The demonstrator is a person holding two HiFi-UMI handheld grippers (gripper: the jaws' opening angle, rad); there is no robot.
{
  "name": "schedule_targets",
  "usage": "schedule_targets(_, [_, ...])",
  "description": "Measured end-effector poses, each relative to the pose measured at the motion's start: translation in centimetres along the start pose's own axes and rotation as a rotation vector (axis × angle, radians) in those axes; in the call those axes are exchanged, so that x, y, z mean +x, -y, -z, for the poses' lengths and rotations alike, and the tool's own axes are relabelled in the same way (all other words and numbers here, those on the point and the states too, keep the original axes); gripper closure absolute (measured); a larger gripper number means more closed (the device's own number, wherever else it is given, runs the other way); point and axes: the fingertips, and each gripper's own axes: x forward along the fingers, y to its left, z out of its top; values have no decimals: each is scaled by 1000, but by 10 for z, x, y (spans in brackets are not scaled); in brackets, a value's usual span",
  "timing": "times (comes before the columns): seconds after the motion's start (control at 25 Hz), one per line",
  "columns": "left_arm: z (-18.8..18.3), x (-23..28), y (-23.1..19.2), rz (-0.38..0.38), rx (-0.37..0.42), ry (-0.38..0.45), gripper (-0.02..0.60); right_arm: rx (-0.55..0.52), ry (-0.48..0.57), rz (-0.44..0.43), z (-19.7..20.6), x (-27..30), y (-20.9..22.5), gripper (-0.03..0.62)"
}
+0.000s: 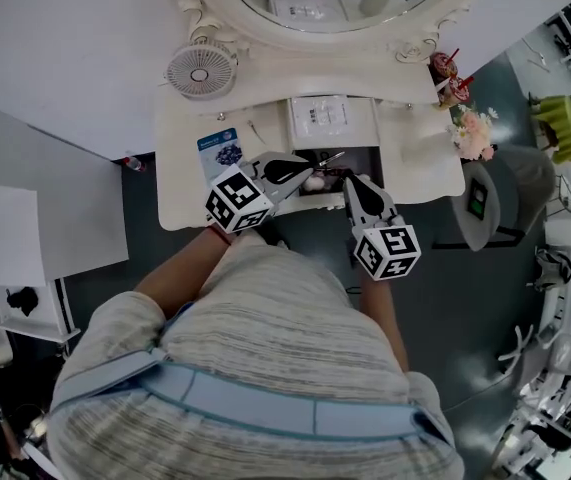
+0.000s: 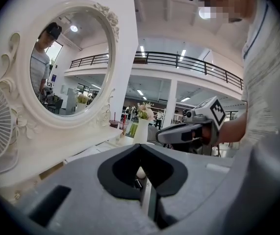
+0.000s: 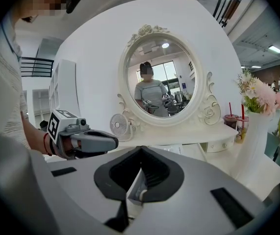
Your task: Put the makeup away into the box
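Head view: I have both grippers over the open dark compartment (image 1: 360, 163) at the front of the white dressing table (image 1: 180, 203). The white box (image 1: 317, 118) sits just behind it.

Left gripper view: the left gripper (image 2: 140, 152) is clenched, with only a thin pale sliver in its seam.

Right gripper view: the right gripper (image 3: 140, 153) grasps a white makeup piece (image 3: 136, 189). I judge this the carrying step; next it needs placing over the box, then letting go. Around me I see a mirror (image 3: 160, 77), a fan (image 3: 118, 125), flowers (image 3: 257, 93) and a bright hall.
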Motion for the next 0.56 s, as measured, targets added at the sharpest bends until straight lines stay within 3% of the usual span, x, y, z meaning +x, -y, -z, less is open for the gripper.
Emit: schedule_targets(0.56, [-4, 4, 9, 55, 9, 0, 569, 2, 20, 3, -4, -4, 2, 586])
